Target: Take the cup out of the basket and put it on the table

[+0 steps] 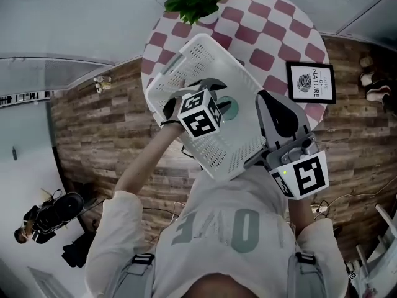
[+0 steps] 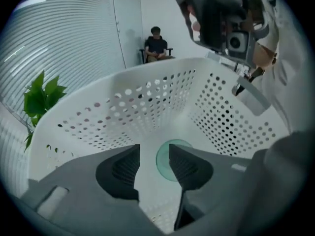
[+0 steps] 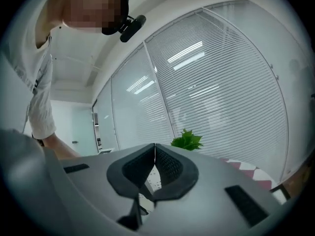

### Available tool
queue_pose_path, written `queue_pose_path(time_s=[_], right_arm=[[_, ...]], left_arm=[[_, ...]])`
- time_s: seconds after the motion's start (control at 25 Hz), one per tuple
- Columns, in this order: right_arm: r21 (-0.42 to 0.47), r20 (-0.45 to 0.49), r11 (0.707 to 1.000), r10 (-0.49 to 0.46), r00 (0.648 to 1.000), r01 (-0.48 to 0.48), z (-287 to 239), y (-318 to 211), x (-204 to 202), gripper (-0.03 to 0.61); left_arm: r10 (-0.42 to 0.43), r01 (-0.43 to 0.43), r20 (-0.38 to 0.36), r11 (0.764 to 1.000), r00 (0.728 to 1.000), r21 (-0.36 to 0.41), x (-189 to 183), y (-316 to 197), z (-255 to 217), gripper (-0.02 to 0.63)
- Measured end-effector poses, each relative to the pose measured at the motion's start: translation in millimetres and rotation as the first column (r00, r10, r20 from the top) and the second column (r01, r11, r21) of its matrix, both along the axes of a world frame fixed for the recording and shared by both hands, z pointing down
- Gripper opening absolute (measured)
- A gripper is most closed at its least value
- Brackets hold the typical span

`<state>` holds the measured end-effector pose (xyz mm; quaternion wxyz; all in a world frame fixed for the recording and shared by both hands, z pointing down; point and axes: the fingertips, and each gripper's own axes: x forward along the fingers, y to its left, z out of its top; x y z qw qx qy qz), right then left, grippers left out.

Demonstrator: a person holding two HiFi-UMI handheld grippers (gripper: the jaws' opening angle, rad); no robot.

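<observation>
While right fingers (image 3: pixel 171 167) clamp basket (image 2: pixel 147 107) rim, left fingers (image 2: pixel 123 168) apart over cup (image 2: pixel 162 161): dead ahead, lower centre, end-on, nudged right.

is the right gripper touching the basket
Touching. In the right gripper view the right gripper has its jaws shut, with a strip of the white basket wall pinched between them. The left gripper view shows it clamped on the rim.
</observation>
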<state>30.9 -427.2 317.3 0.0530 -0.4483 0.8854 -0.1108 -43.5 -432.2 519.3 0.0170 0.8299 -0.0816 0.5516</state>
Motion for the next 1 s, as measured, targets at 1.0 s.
queue_pose_path(time_s=[1.0], right_arm=[[-0.031,0.03,0.988,-0.148,0.989,0.149,17.3,6.3,-35.2,0.011]], left_arm=[[0.104,-0.054,0.219,0.973,0.97,-0.226,-4.9,27.2,94.1,0.185]])
